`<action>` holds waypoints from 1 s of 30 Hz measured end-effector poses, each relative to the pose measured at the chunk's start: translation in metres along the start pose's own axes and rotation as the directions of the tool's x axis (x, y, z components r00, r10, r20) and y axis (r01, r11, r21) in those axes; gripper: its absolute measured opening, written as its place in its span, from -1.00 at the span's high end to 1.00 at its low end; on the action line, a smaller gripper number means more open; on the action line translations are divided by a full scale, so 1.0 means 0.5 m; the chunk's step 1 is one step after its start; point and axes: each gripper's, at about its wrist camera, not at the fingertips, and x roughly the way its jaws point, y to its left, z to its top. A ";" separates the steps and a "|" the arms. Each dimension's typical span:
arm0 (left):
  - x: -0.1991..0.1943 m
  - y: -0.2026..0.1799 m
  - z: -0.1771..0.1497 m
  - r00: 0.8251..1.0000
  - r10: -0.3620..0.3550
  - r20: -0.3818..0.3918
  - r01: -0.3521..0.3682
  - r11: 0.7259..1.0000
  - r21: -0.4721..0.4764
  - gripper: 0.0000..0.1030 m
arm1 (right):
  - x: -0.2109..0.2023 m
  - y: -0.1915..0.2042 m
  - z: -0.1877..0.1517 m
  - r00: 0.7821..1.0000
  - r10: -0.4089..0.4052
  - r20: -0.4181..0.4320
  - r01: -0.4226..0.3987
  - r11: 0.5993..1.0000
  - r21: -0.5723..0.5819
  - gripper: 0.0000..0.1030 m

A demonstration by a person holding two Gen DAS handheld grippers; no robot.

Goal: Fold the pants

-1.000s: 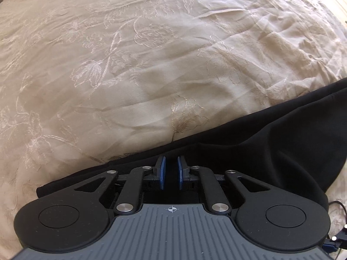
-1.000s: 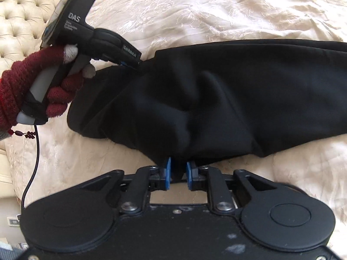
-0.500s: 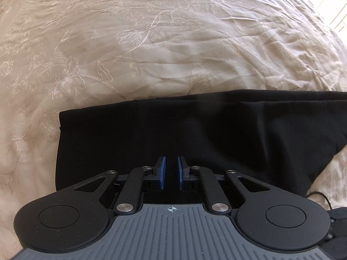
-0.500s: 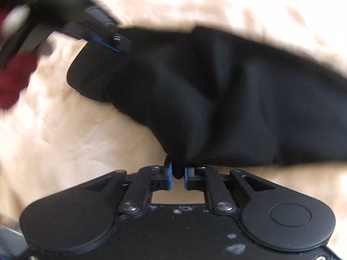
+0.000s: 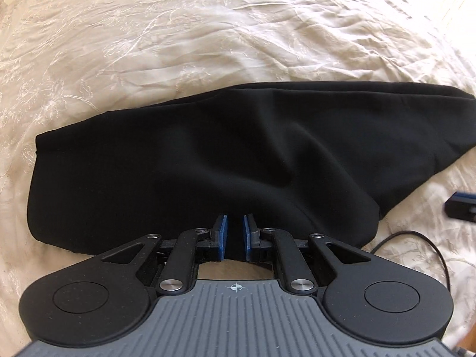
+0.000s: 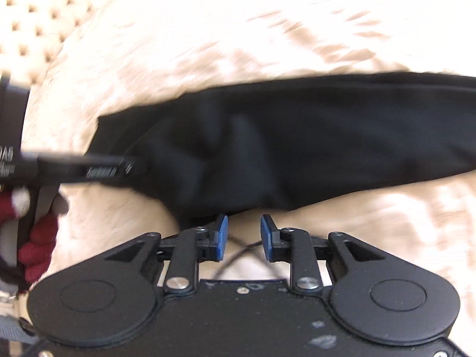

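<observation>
The black pants (image 5: 208, 160) lie folded in a long band across the cream bedspread; they also show in the right wrist view (image 6: 297, 136). My left gripper (image 5: 233, 226) is shut on the near edge of the pants, with black cloth between its blue pads. My right gripper (image 6: 244, 223) is open and empty, just in front of the near edge of the pants, with cream cover showing between its pads. The left gripper's body (image 6: 89, 171) shows at the left of the right wrist view, its tip on the cloth.
The cream embroidered bedspread (image 5: 208, 29) spreads all around the pants. A tufted headboard or bench (image 6: 38, 23) is at the upper left in the right wrist view. A black cable (image 5: 416, 235) lies on the cover at the right. A gloved hand (image 6: 35, 238) holds the left gripper.
The right gripper has let go of the pants and opened, drawing back slightly. The left gripper has pulled its edge nearer, so more of the folded pants lies in front of it.
</observation>
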 end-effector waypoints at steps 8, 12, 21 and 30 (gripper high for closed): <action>0.111 -0.049 0.060 0.979 0.169 -0.117 -0.187 0.970 -0.158 0.79 | -0.113 -0.326 0.069 0.961 -0.233 0.146 0.219 0.970 0.109 0.47; 0.076 -0.066 0.055 0.964 0.241 -0.109 -0.259 0.945 -0.201 0.78 | -0.159 -0.501 0.115 0.914 -0.355 0.196 0.341 0.934 0.103 0.43; -0.029 -0.135 -0.021 0.937 0.342 -0.072 -0.349 0.907 -0.234 0.77 | -0.151 -0.758 0.195 0.865 -0.460 0.202 0.450 0.888 0.097 0.38; -0.042 -0.123 -0.017 0.938 0.330 -0.104 -0.346 0.882 -0.321 0.77 | -0.076 -0.774 0.243 0.921 -0.349 0.173 0.344 0.937 0.059 0.38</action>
